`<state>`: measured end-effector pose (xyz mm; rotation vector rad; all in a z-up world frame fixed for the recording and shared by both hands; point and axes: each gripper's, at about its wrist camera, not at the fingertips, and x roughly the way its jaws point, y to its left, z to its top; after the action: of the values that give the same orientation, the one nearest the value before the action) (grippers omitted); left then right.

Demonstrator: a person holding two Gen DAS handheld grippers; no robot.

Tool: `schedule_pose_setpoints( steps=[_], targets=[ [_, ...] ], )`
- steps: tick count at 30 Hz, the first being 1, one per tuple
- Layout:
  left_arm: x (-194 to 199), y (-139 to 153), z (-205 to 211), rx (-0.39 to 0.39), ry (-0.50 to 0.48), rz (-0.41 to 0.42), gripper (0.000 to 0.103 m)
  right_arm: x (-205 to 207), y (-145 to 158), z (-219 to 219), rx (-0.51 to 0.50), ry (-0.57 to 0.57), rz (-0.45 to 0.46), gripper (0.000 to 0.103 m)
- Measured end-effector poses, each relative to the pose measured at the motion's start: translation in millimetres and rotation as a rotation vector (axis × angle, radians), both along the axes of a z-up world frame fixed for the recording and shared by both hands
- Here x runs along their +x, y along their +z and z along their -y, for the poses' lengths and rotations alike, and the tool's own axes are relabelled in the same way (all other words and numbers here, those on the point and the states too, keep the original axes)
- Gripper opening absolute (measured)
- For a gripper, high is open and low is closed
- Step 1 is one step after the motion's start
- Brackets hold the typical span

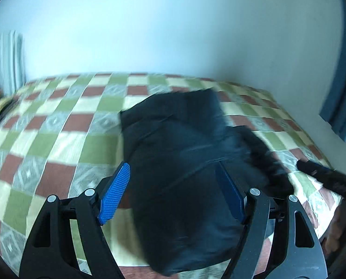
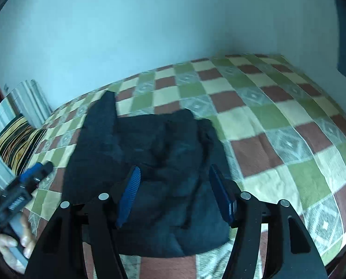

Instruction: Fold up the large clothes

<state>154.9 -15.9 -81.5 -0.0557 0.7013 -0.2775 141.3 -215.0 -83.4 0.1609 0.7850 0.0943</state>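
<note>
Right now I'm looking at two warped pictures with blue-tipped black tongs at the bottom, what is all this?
Those tongs are hand-held grippers; a person carries one in each hand. Each picture comes from a wide-angle camera on one gripper, looking along its fingers. The left gripper and the right gripper both stand open, holding nothing, above a dark garment lying bunched on a checkered bedspread. The right camera also shows the person's left hand holding the other gripper. A pale wall lies behind the bed, a blue curtain at one side.
</note>
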Motion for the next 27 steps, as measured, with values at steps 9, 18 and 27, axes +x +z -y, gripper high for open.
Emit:
schedule_pose_setpoints(
  steps=[9, 18, 27],
  targets=[
    [14, -37, -26, -0.025, 0.022, -0.071, 0.076, 52, -25, -74, -0.051, 0.166, -0.107, 0.070],
    [24, -47, -31, -0.041, 0.013, -0.088, 0.076, 57, -40, -85, -0.060, 0.177, -0.153, 0.070],
    [27, -52, -27, -0.011, 0.014, -0.091, 0.076, 61, -50, -91, -0.023, 0.238, -0.204, 0.018]
  ],
)
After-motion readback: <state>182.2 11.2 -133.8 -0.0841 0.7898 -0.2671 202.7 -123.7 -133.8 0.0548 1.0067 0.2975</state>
